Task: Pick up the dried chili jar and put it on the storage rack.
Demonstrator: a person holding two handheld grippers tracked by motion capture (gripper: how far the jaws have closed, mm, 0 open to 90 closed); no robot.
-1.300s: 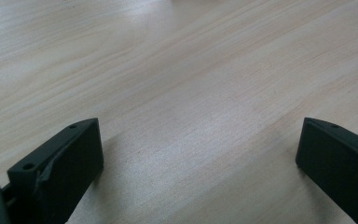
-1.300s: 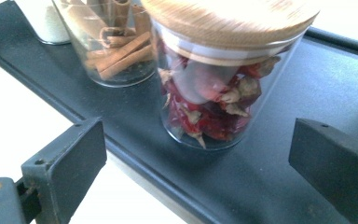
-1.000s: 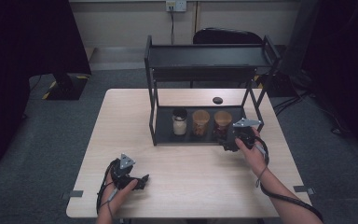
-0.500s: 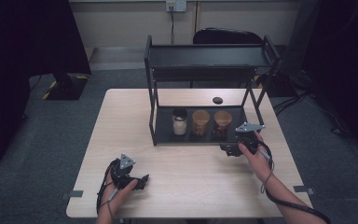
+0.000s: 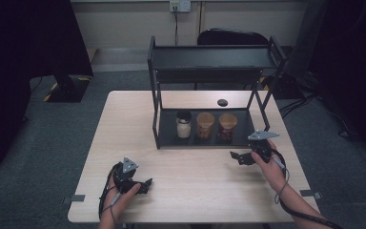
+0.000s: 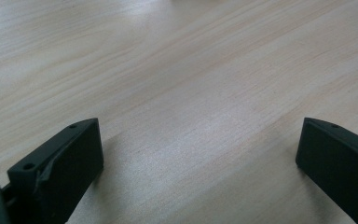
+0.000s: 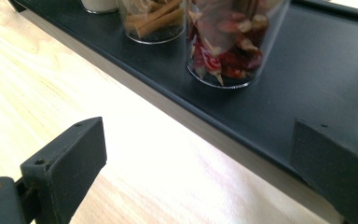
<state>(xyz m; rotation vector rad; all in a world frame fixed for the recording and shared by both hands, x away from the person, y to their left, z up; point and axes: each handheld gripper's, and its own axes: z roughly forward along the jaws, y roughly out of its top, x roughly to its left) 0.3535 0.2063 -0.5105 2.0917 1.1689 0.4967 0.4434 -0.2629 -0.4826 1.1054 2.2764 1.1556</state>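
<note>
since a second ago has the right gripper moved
Yes. The right gripper has pulled back from the rack's bottom shelf toward the table's near edge; it was at the shelf beside the red-filled jar before. Jaws open, empty.

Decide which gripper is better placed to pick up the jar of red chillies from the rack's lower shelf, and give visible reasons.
Right. The right gripper sits open just in front of the shelf, facing the chilli jar. The left gripper rests far back, near the table's front edge.

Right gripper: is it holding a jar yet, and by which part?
Nothing is held. The right gripper is open and empty in front of the chilli jar; the left gripper is empty too.
</note>
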